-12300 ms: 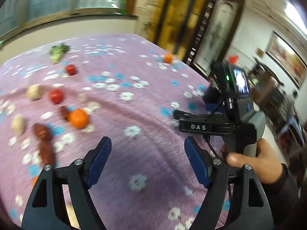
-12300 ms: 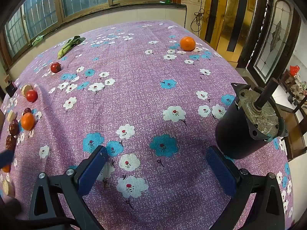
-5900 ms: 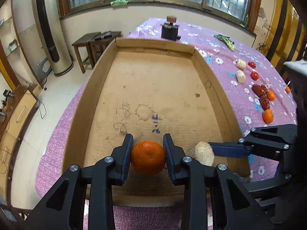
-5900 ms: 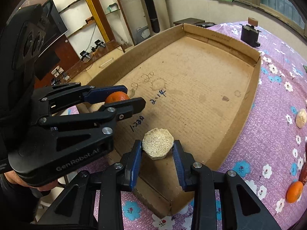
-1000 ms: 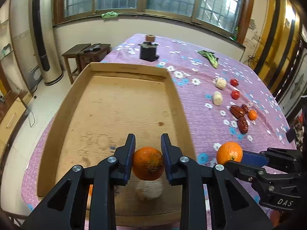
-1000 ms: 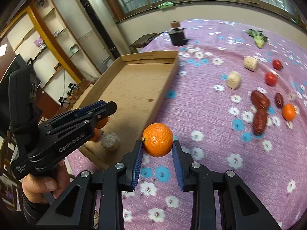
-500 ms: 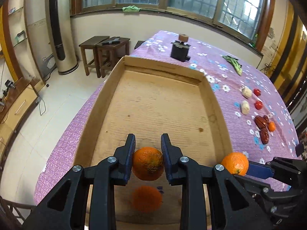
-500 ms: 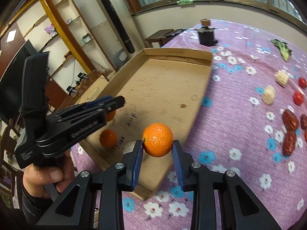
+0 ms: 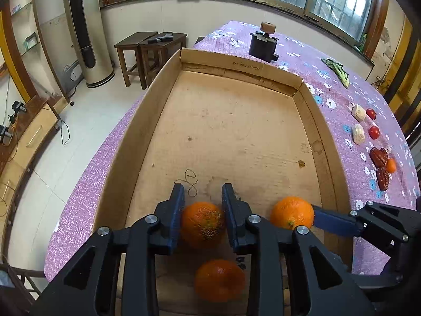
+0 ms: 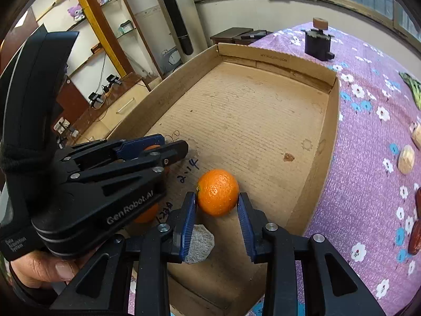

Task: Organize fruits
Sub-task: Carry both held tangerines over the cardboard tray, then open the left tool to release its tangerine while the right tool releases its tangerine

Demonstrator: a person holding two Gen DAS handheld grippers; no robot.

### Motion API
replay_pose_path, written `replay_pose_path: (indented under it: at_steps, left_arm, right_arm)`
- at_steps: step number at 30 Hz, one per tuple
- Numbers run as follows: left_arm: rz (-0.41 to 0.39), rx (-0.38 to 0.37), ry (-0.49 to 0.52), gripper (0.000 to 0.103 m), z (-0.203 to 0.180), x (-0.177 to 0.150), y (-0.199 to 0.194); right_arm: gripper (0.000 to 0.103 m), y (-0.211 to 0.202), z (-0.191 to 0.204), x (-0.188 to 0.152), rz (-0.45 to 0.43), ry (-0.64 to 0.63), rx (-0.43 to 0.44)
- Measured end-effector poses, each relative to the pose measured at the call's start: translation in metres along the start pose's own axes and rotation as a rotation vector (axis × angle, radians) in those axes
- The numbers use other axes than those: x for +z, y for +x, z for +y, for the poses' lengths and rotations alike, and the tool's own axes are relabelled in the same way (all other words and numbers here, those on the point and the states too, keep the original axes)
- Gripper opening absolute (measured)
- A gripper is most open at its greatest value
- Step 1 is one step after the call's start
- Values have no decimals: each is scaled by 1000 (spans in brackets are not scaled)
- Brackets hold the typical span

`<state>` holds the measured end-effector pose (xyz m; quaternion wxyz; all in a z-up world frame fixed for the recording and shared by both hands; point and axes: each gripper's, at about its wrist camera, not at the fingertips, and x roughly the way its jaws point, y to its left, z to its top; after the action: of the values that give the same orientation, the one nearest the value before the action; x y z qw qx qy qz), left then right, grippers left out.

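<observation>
My left gripper (image 9: 202, 208) is shut on an orange (image 9: 202, 223) and holds it over the near end of the cardboard box (image 9: 163, 89). My right gripper (image 10: 217, 210) is shut on a second orange (image 10: 217, 191) just right of it, also over the box's near end (image 10: 326, 142). This orange shows in the left wrist view (image 9: 292, 212) too. A third orange (image 9: 219, 280) lies on the box floor below my left gripper. A pale faceted piece (image 10: 200, 243) lies on the floor under my right gripper.
On the purple flowered cloth (image 9: 342, 100) right of the box lie two pale pieces (image 9: 359, 134), two small red fruits (image 9: 373, 131), brown dates (image 9: 379, 156) and a small orange (image 9: 391, 165). A black holder (image 9: 263, 43) stands beyond the box. Green leaves (image 9: 339, 71) lie far right.
Both grippers have moved forward and lower over the box's near end, each still holding its orange. The right orange now hangs over the box floor.
</observation>
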<state>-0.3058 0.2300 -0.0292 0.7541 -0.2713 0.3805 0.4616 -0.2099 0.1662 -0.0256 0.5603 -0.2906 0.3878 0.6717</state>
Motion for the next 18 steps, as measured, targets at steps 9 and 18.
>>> replay_pose_path:
  at_steps: [9,18]
  left_arm:
    - [-51,24,-3,59,-2,0,-23]
    - [-86,11,33,64,-23,-2,-44]
  right_arm:
    - [51,-16,4,-9,-21,-24,12]
    - [56,-69,-17,-31,-107,46,5]
